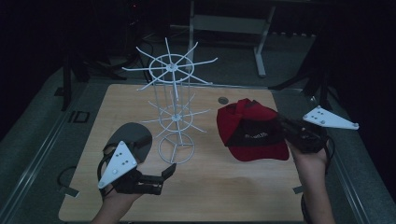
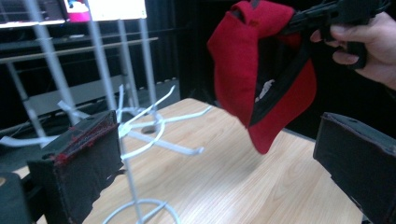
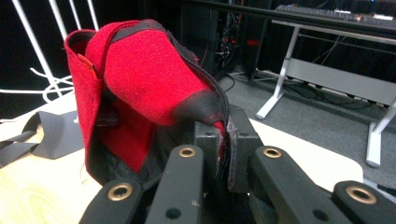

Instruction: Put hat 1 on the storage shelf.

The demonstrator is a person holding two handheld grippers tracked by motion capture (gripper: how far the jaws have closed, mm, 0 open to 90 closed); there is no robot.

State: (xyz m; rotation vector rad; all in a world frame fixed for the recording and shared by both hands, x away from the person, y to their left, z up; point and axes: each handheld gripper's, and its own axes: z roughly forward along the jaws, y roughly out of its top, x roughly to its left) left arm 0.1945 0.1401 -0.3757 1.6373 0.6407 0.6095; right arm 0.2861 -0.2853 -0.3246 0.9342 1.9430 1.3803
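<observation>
Right claw (image 3: 223, 140) clenches the red cap's (image 3: 149, 74) edge, cap lifted off the table (image 1: 205, 186) — left claw (image 2: 224, 177) released, empty.

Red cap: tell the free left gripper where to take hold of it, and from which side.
Judging by its pose, grip the red cap on the free rim hanging lowest. The right gripper already pinches the edge at the far side. Bring the open left gripper in from the rack side, one finger inside the crown, one outside.

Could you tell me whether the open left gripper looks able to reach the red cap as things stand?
Probably yes: the left gripper is open, and bare table lies between it and the red cap; the white rack stands off to the side.
</observation>
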